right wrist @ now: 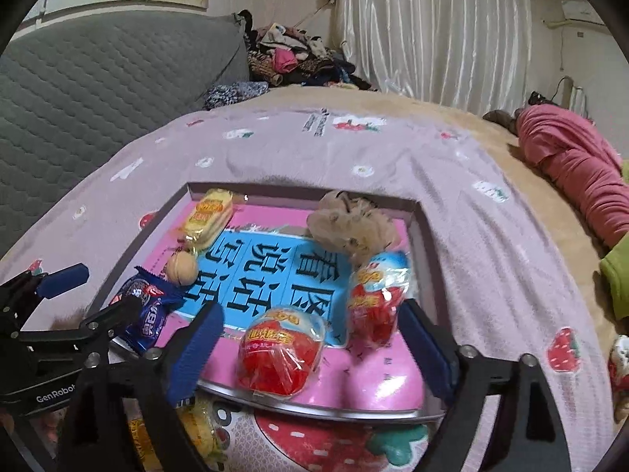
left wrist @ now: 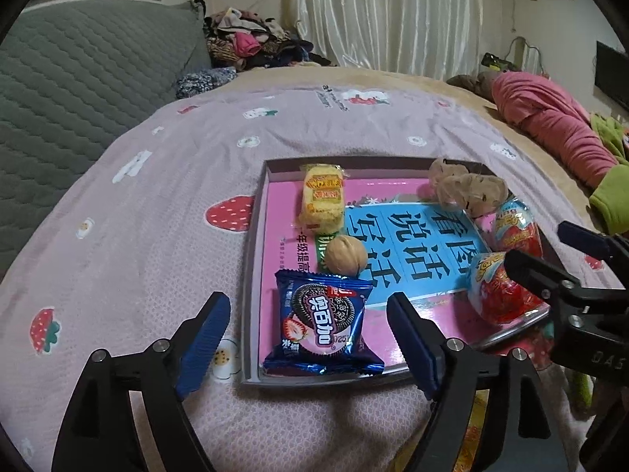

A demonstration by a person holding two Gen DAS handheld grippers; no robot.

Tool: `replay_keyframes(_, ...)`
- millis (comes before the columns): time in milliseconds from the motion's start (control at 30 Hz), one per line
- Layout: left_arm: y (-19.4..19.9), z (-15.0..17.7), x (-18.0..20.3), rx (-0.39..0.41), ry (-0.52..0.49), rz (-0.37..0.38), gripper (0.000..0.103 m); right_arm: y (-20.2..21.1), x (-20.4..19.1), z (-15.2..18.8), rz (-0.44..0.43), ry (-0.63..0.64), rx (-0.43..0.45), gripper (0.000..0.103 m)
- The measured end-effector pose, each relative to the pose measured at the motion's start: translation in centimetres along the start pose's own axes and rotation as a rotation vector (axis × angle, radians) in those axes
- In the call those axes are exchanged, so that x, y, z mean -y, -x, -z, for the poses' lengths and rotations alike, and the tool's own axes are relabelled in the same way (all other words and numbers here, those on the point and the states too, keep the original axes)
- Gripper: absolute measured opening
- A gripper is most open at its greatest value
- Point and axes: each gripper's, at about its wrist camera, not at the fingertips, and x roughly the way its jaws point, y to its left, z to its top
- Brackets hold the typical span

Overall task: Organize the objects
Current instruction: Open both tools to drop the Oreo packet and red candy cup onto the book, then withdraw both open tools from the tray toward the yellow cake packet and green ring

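Note:
A shallow tray [left wrist: 251, 275] with a pink and blue printed bottom lies on the strawberry-print bedspread. In it are a blue Oreo packet [left wrist: 322, 326], a walnut [left wrist: 346, 261], a yellow wafer packet [left wrist: 322, 198], a tan lumpy object [left wrist: 468, 188] and two red snack packets [left wrist: 499, 295] [left wrist: 515, 224]. My left gripper [left wrist: 308, 301] is open, with the Oreo packet lying between its blue pads, untouched. My right gripper [right wrist: 310, 310] is open too, straddling the nearer red snack packet [right wrist: 283, 350]; the second red packet [right wrist: 375, 299] stands by its right finger. Each view shows the other gripper at its side edge [left wrist: 550, 251] [right wrist: 94, 291].
A grey quilted cushion [left wrist: 78, 70] rises at the left, with a pile of clothes [left wrist: 251, 39] behind the bed. A pink garment [left wrist: 550, 118] and green cloth lie at the right. A yellow packet [right wrist: 196, 424] sits on the bedspread under the tray's near edge.

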Motion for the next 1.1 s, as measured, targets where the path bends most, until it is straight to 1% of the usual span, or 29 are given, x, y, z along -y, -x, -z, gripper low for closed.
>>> replay_keyframes(133,1.4,0.6,-0.1,0.0,0.007,-0.013,0.085,1.5,-0.1,-0.2,0.013,-0.014,-0.004,0.096)
replay_keyframes(233,2.8,1.0,-0.3,-0.008,0.024,-0.018,0.095,3.3,-0.6,-0.3,0.007,-0.008,0.006,0.096)
replay_keyframes(333,4.9,1.0,-0.2,0.011,0.02,-0.039,0.103,5.5,-0.9,-0.2,0.021,0.008,0.018,0.099)
replay_keyframes(467,8.2,0.7,-0.6,0.041,0.037,-0.058,0.103,8.2,-1.1,0.0,0.013,0.008,0.019,0.1)
replay_keyframes(667,13.0,0.6,-1.2,0.073,0.054,-0.068,0.103,12.6,-2.0,0.4,0.026,0.04,0.042,0.1)
replay_keyframes(1033,19.0,1.8,-0.1,0.095,0.037,-0.077,0.103,19.1,-2.5,0.7,0.024,0.064,0.087,0.1)
replay_keyframes(1100,20.0,2.1,0.1,0.098,0.038,-0.077,0.103,20.2,-2.5,0.8,0.028,0.068,0.096,0.101)
